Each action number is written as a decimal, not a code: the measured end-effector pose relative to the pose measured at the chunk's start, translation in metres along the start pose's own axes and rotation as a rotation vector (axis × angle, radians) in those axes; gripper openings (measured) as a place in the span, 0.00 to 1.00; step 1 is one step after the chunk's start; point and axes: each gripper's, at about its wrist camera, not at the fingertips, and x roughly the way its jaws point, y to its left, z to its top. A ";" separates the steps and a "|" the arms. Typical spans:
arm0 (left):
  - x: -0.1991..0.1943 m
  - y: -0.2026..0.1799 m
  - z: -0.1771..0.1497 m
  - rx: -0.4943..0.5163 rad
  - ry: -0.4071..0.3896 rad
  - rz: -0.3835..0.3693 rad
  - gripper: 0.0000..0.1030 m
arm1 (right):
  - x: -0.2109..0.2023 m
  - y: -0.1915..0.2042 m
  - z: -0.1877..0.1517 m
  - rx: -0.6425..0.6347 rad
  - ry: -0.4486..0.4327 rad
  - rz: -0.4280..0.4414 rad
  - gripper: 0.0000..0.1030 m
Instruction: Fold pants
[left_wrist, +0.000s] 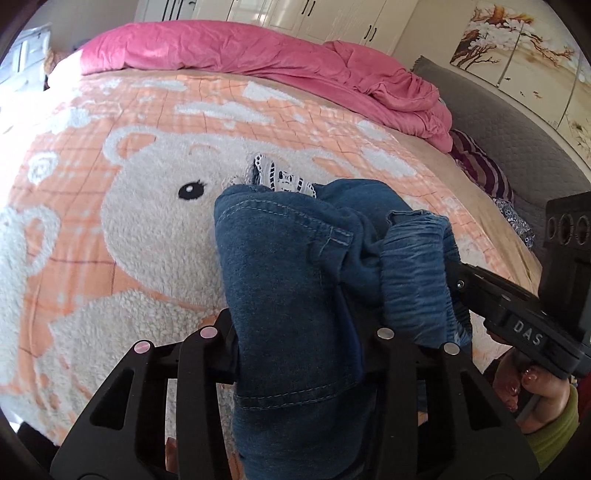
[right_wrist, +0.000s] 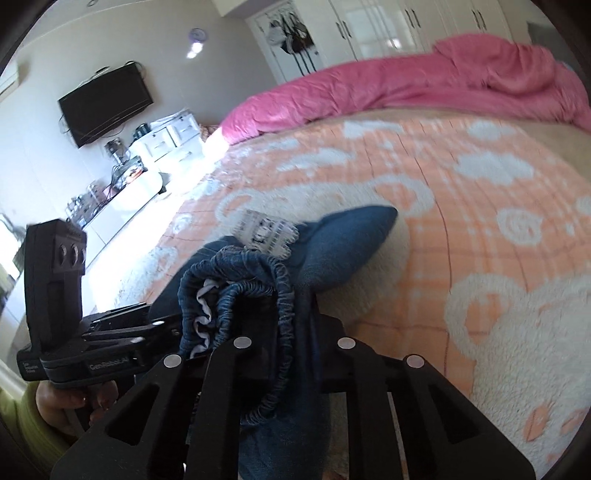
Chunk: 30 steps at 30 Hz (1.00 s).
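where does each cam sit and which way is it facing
Left wrist: on the left gripper, looking down its fingers across the bed at the jeans it clamps; the right gripper and hand show at right.
Right wrist: on the right gripper, facing the bed and television; the left gripper shows at left.
Shared: jeans, pink duvet, both grippers.

Both handheld tools black plastic, slotted linkage arms, round silver pivot pins. Right gripper (left_wrist: 458, 273): white "DAS" lettering, upright block with three round holes. Left gripper (right_wrist: 173, 325): "GenRobot.AI" print. Sleeve (left_wrist: 554, 432) yellow-green; painted nails on hand (left_wrist: 532, 384).
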 end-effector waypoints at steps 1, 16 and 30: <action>-0.002 -0.001 0.004 0.005 -0.009 0.003 0.32 | -0.001 0.006 0.004 -0.024 -0.008 -0.004 0.12; 0.023 0.005 0.091 0.074 -0.048 0.072 0.31 | 0.034 0.000 0.089 -0.129 -0.081 -0.048 0.12; 0.069 0.023 0.115 0.072 -0.028 0.092 0.31 | 0.080 -0.024 0.114 -0.112 -0.046 -0.065 0.12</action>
